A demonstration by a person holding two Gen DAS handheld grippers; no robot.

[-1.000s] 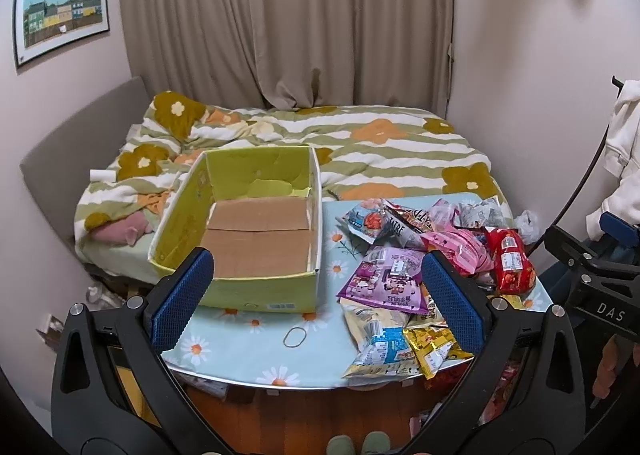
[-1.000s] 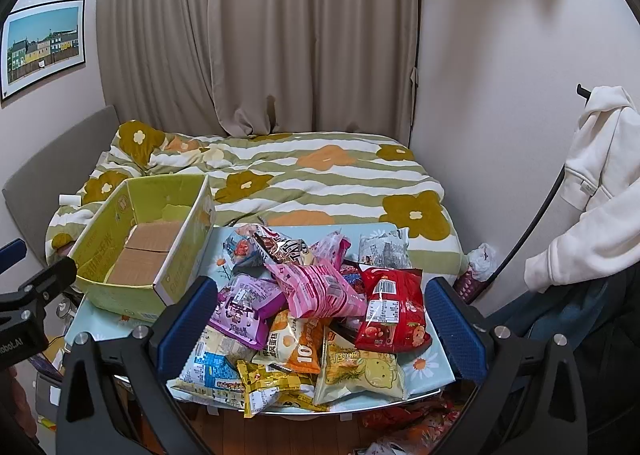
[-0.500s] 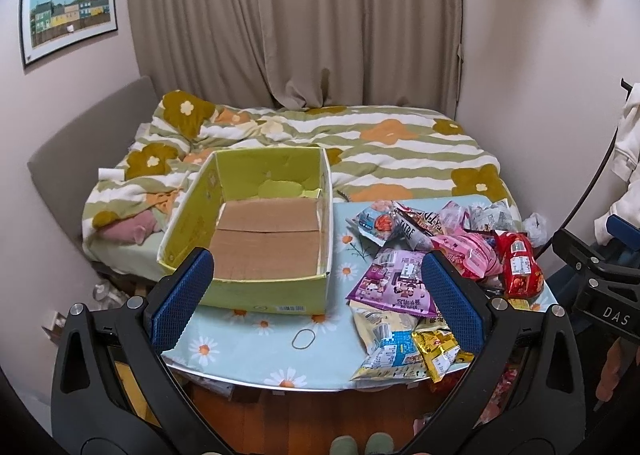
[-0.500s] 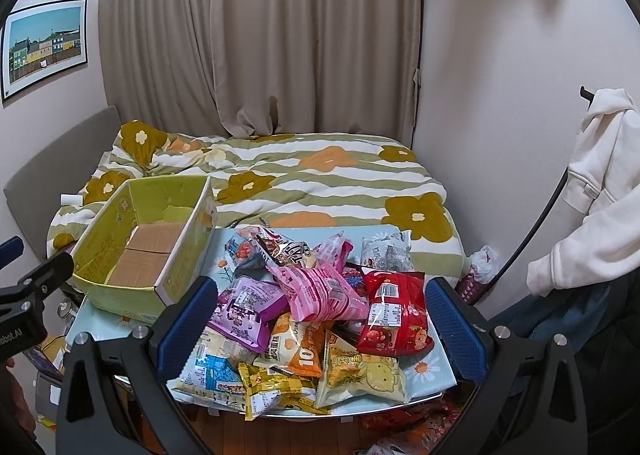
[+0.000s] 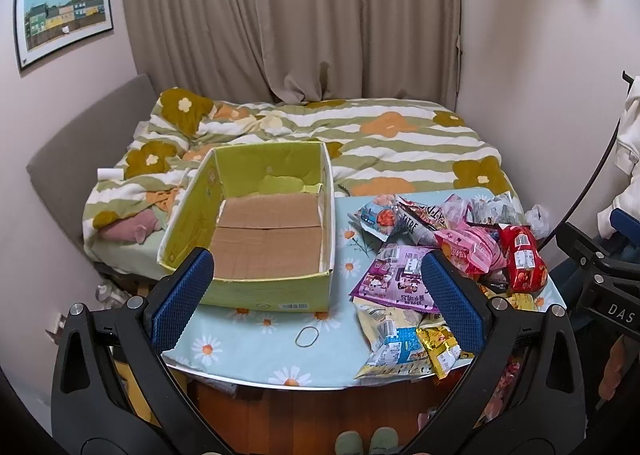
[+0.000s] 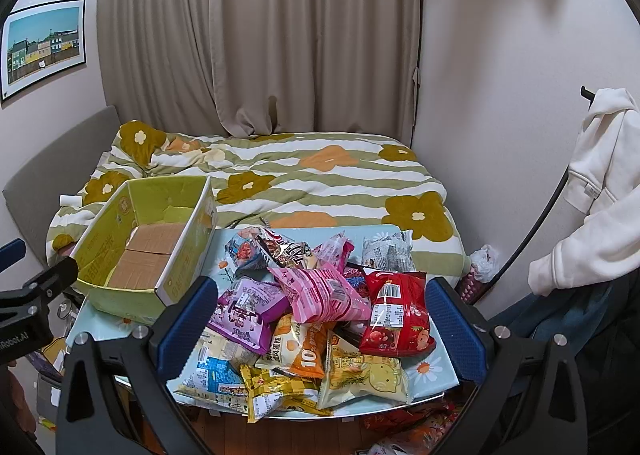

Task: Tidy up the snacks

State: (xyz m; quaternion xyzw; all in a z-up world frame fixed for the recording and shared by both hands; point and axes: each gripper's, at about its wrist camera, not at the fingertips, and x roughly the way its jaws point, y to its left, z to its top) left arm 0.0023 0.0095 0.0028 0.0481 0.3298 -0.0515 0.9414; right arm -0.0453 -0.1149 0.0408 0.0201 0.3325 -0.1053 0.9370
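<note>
A green cardboard box with a bare brown bottom stands on the left half of a small table covered by a daisy-print cloth. Several snack bags lie heaped on the right half: a purple bag, a pink bag, a red bag, an orange bag and yellow bags. My left gripper hangs open in front of the table, nothing between its blue pads. My right gripper is open above the near side of the heap.
A rubber band lies on the cloth near the front edge. A bed with a flowered duvet is behind the table. A white hoodie hangs at the right. More packets lie on the floor under the table.
The left wrist view has swung slightly left, so box and snacks sit further right in it. The right gripper has barely moved. Both stayed open.
</note>
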